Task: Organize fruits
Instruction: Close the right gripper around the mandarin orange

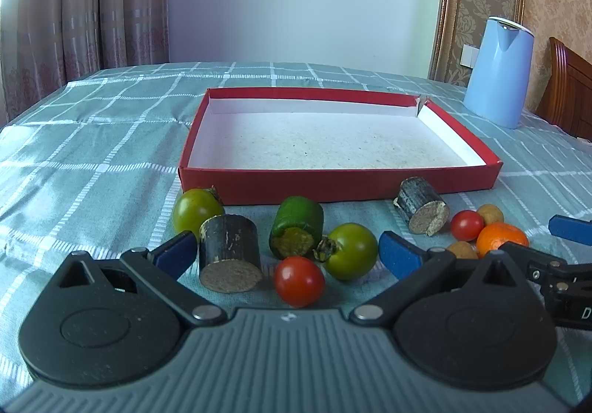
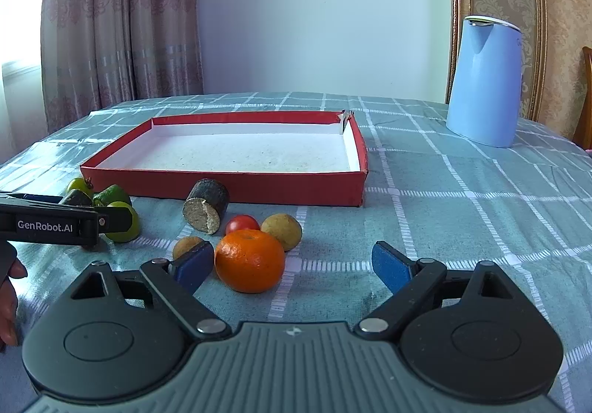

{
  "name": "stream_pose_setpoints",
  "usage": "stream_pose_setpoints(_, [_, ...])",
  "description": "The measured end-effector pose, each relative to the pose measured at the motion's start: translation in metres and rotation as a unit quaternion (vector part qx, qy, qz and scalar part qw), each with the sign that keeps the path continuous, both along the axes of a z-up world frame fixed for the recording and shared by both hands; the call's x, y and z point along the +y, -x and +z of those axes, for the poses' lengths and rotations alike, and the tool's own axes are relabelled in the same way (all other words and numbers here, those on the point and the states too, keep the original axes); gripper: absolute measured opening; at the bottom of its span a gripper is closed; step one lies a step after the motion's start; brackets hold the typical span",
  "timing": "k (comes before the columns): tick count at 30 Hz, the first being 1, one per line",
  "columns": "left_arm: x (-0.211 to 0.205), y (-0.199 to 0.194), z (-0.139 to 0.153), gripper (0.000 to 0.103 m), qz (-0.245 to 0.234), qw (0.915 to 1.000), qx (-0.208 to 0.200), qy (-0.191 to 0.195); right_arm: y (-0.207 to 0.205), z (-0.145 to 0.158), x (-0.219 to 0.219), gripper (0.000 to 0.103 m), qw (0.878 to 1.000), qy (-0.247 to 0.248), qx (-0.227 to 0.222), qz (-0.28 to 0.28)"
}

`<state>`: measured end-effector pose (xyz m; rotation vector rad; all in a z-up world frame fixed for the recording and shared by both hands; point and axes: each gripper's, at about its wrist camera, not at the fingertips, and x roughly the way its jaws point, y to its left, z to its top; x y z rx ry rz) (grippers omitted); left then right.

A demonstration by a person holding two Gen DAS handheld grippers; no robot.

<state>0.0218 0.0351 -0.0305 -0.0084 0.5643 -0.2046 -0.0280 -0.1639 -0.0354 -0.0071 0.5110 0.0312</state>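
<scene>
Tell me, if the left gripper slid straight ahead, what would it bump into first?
Probably the red cherry tomato, lying nearest between the open left gripper fingers. The dark cut cylinder sits close by the left finger and might touch almost as soon; depth is hard to judge.

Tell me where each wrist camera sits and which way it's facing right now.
Left wrist: on the left gripper, low over the table, facing the red box; its open jaws flank a dark cut cylinder and red tomato; the right gripper's tip shows at right.
Right wrist: on the right gripper, further right, same heading; open jaws, orange between them; the left gripper crosses at left.
Shared: box, blue kettle, orange, checked cloth.
</scene>
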Motion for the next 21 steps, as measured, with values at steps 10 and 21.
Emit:
stream_pose_setpoints(10, [0.002, 0.001, 0.0, 0.103, 0.007, 1.0, -0.003, 0.005, -0.002, -0.001, 0.003, 0.074, 1.0, -0.007, 0.012, 0.027])
stream_pose_setpoints(21, [0.008, 0.004, 0.002, 0.103, 0.014, 0.9997, -0.008, 0.015, -0.008, -0.007, 0.01, 0.041, 0.997, -0.019, 0.034, 0.069])
